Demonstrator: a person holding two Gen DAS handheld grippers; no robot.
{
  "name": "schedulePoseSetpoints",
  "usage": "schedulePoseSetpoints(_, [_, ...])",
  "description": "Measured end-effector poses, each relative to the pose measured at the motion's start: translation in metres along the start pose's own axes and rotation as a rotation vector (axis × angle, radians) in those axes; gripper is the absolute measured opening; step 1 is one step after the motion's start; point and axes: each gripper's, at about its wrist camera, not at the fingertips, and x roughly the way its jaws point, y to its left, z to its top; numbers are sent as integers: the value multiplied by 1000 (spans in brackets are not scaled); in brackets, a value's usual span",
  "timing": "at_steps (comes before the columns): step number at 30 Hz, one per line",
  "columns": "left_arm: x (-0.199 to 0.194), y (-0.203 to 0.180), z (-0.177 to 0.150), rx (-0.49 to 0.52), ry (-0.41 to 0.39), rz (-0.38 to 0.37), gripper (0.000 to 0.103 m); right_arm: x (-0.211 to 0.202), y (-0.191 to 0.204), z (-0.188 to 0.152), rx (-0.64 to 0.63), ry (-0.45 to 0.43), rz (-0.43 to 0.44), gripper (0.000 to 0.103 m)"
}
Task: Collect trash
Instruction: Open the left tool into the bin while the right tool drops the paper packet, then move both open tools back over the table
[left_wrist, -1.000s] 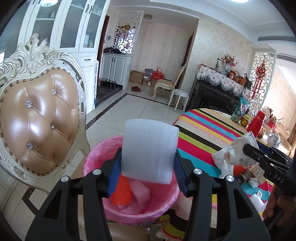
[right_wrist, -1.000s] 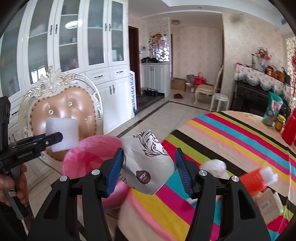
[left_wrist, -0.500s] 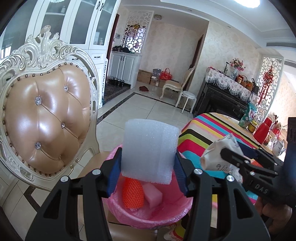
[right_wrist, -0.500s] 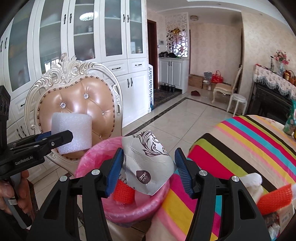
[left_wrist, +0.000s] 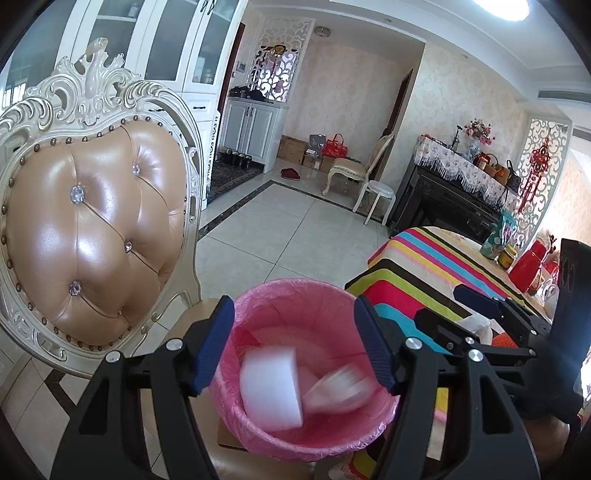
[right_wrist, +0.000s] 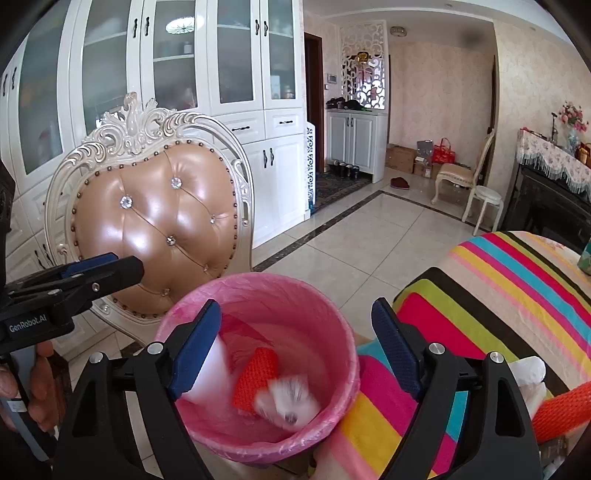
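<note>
My fingers (left_wrist: 218, 347) are matt black plastic with ribbed blue rubbery pads and bright metal screw heads. Below them the bin (left_wrist: 295, 295) wears a thin, crinkled pink plastic liner, slightly shiny. Inside lies a white foam block (left_wrist: 269, 391), soft-looking and fine-grained, blurred here; beside it an orange mesh sleeve (right_wrist: 256, 380) with an open, rough weave. The chair (left_wrist: 88, 236) has glossy, smooth tan leather-like padding, buttoned with glassy studs, in a carved cream frame with a satin sheen. The tablecloth (right_wrist: 517, 288) is striped woven cloth, matt. The floor tiles (left_wrist: 280, 240) are polished and reflective.
</note>
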Motion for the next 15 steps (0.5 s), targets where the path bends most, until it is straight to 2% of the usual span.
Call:
schedulePoseSetpoints(8, [2, -9, -5, -5, 1, -22, 65, -16, -20, -9, 31, -9, -31, 78])
schedulePoseSetpoints(15, [2, -37, -13, 39, 0, -64, 65, -37, -46, -27, 70, -17, -75, 78])
